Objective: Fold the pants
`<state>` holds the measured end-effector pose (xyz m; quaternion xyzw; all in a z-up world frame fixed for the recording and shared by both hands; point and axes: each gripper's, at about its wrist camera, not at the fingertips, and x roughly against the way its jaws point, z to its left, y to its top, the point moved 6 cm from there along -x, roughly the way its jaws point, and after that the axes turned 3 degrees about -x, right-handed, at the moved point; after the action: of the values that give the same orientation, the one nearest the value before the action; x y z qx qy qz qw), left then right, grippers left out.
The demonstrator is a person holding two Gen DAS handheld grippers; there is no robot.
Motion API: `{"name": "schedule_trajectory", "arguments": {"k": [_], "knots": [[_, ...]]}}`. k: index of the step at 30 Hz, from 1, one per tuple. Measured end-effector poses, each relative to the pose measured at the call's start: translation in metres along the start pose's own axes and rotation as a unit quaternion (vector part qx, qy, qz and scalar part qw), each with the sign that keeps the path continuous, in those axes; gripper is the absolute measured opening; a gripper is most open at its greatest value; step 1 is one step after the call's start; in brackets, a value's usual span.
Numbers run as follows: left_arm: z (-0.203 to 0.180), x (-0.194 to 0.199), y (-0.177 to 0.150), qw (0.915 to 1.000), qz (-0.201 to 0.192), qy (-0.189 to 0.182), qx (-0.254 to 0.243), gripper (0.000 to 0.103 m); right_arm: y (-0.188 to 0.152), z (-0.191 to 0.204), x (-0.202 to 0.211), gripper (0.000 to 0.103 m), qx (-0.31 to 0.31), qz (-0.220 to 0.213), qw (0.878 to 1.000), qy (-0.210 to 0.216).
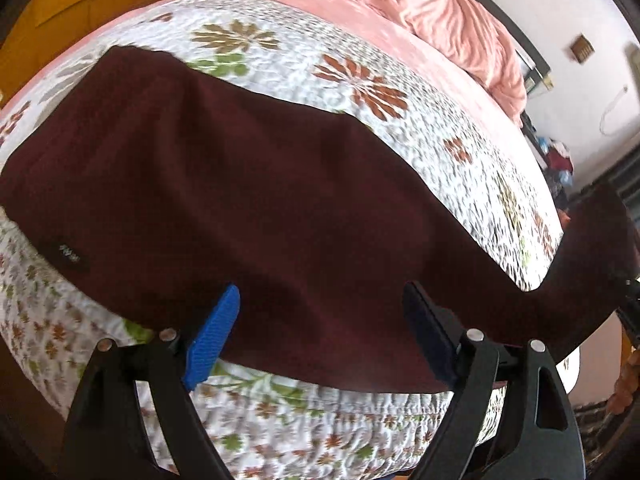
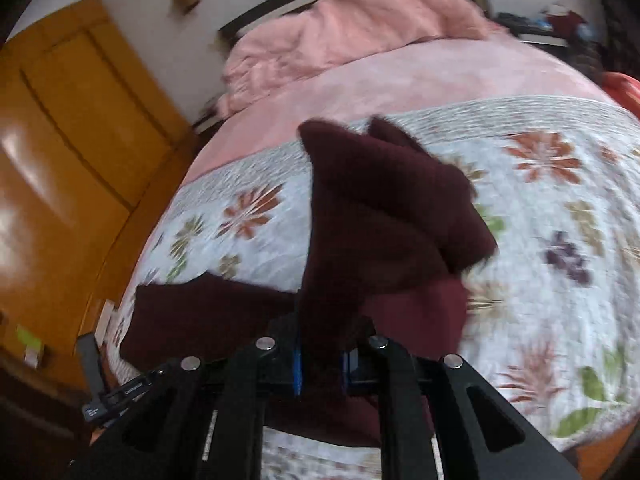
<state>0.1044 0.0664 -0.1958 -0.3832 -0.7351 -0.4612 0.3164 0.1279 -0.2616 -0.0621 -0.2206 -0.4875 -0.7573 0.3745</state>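
Observation:
Dark maroon pants (image 1: 224, 184) lie spread across a floral quilt (image 1: 304, 64) on a bed, with a small dark label near their left edge. My left gripper (image 1: 320, 328) hovers over the pants' near edge, its blue pads wide apart, with cloth beneath them but not pinched. In the right wrist view, my right gripper (image 2: 320, 364) is shut on a bunch of the pants (image 2: 380, 208); the leg end rises lifted and blurred above the jaws. The rest of the maroon cloth trails left and under the gripper.
A pink blanket (image 2: 340, 28) is heaped at the head of the bed on a pink sheet (image 1: 320, 4). An orange wooden door (image 2: 68, 152) stands left of the bed. Clutter sits on a shelf (image 1: 560, 160) at the far right wall. The quilt's front edge hangs down near me.

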Motion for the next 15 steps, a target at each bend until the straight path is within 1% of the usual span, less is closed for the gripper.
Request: {"name": "schedule_trajectory", "arguments": {"k": [5,9,10,15], "knots": [[0.017,0.009,0.002,0.9999,-0.01,0.004,0.013,0.084,-0.017,0.052,-0.05,0.013,0.018,0.045,0.998,0.036],[0.03,0.017,0.004,0.9994,-0.018,0.006,0.027,0.085,-0.035,0.089,-0.075,0.013,0.042,0.069,0.995,0.055],[0.032,0.018,0.004,0.9994,-0.019,0.007,0.029,0.085,-0.041,0.098,-0.082,0.013,0.052,0.075,0.994,0.057],[0.044,0.019,0.003,0.9988,-0.021,0.007,0.044,0.085,-0.068,0.116,-0.102,0.013,0.084,0.094,0.99,0.055]]}}
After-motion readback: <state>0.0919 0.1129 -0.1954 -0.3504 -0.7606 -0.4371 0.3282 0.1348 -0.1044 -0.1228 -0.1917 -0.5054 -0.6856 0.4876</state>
